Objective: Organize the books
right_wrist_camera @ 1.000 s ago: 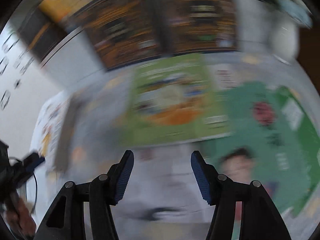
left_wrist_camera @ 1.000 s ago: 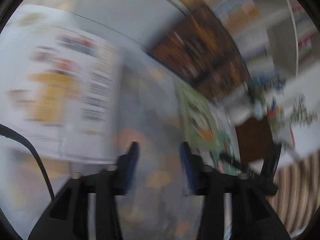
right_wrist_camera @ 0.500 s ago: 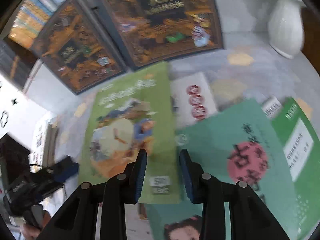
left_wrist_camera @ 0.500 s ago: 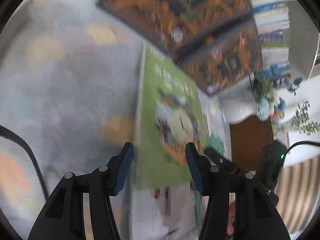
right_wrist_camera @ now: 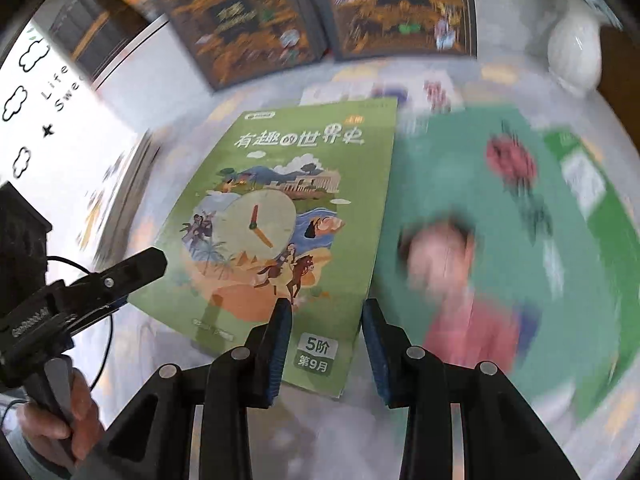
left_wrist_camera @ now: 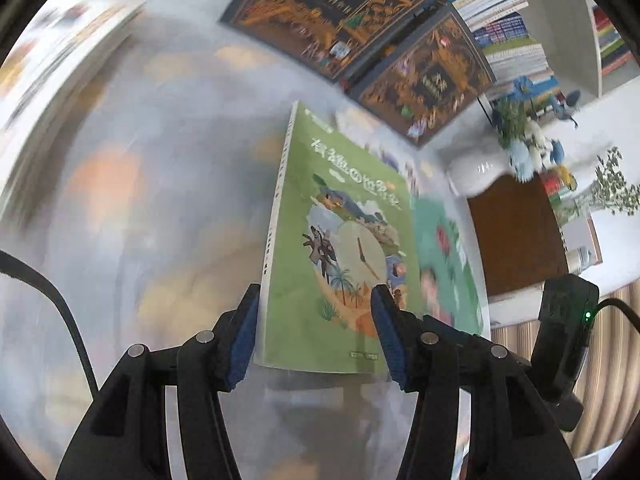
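A pale mottled table bears flat, glossy paperbacks. The green book lies beside a teal book. The left gripper tilts down, jaws part open astride its near edge. The right gripper, narrower, straddles its corner; whether either grips, I cannot tell.

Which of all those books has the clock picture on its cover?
The light green book between the tongs; the teal book beside it shows a child, and the two dark books behind are brown-gold.
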`<move>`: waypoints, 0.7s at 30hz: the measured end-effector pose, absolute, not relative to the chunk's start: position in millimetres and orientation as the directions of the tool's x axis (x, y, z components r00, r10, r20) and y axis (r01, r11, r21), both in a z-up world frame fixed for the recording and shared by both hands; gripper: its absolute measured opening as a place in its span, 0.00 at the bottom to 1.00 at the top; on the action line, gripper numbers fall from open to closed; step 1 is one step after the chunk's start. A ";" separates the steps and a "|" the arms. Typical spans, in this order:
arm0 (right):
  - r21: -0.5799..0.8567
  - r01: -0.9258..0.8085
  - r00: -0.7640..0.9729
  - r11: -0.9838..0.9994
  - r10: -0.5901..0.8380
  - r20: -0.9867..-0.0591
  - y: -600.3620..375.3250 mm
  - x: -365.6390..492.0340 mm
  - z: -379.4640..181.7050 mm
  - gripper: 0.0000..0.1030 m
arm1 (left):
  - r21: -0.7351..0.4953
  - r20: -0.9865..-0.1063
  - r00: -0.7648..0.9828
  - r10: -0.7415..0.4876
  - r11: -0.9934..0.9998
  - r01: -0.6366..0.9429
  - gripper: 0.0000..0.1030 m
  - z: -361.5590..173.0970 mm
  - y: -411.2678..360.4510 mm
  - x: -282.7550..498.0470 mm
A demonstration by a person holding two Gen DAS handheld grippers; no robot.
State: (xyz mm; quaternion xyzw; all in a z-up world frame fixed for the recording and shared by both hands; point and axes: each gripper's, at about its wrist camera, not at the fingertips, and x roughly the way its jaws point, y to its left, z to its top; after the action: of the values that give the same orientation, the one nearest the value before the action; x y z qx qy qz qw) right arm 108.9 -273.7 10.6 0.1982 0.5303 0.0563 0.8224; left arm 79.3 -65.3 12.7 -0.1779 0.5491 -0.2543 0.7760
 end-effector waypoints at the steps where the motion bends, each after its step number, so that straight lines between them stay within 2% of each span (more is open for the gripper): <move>1: 0.401 0.115 0.424 0.909 0.320 -0.847 -269.8 92.4 9.3 0.35 | -0.565 -0.764 0.253 -0.594 0.805 0.181 0.49 8.5 -54.1 60.6; 5: 0.461 0.105 0.379 0.881 0.393 -0.838 -248.9 23.0 -2.7 0.35 | -0.588 -0.785 0.162 -0.598 0.801 0.110 0.49 -13.0 -18.3 -10.3; 8: 0.467 0.123 0.336 0.876 0.406 -0.850 -238.3 -14.4 -21.1 0.35 | -0.569 -0.797 0.142 -0.587 0.808 0.152 0.49 -16.3 -11.2 -42.3; 13: 0.414 0.101 0.398 0.905 0.345 -0.850 -238.4 -48.6 -17.0 0.34 | -0.426 -0.863 0.240 -0.445 0.895 0.131 0.45 -6.5 -4.4 -62.4; 16: 0.383 0.068 0.421 0.921 0.322 -0.848 -231.8 -53.3 -17.5 0.28 | -0.422 -0.864 0.241 -0.442 0.897 0.134 0.44 -9.3 -6.0 -66.6; 21: 0.382 0.074 0.448 0.921 0.311 -0.838 -226.1 -60.0 -18.2 0.28 | -0.434 -0.861 0.212 -0.462 0.885 0.167 0.42 -10.8 -12.8 -71.4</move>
State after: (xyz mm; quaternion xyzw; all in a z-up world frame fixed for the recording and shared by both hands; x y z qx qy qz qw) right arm -60.0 -226.1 -18.2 0.1851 0.5207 0.0714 0.8304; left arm -71.4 -12.8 -10.8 -0.1245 0.5933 -0.2045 0.7686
